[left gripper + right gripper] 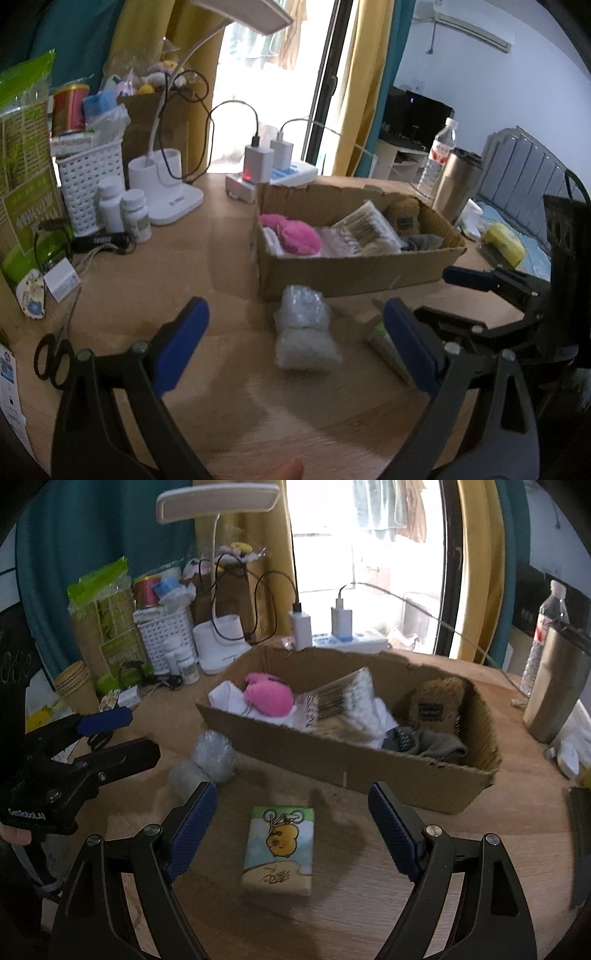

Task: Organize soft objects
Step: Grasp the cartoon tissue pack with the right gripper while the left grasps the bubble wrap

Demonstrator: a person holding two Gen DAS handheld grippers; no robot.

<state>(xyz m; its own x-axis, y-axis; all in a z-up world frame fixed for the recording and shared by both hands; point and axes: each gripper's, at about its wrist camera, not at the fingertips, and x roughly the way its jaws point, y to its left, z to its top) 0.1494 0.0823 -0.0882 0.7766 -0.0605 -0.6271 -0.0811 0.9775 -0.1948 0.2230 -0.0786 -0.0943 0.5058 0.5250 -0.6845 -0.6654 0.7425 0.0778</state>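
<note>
Both grippers' jaws gape empty, the left gripper (295, 354) lined up on the wrap (304, 332), the right gripper (291, 827) over the tissues (279, 849), ready to fill the box (332, 764).

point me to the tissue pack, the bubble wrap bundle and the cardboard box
tissue pack (279, 849): right wrist view, on the cartoon print of its top face
bubble wrap bundle (304, 328): left wrist view, middle of the bundle
cardboard box (332, 764): right wrist view, on its near outer wall

both grippers, left gripper (295, 347) and right gripper (291, 827), have black frames, silver screws, ribbed blue pads (192, 827); white "genrobot.ai" lettering marks the left.
</note>
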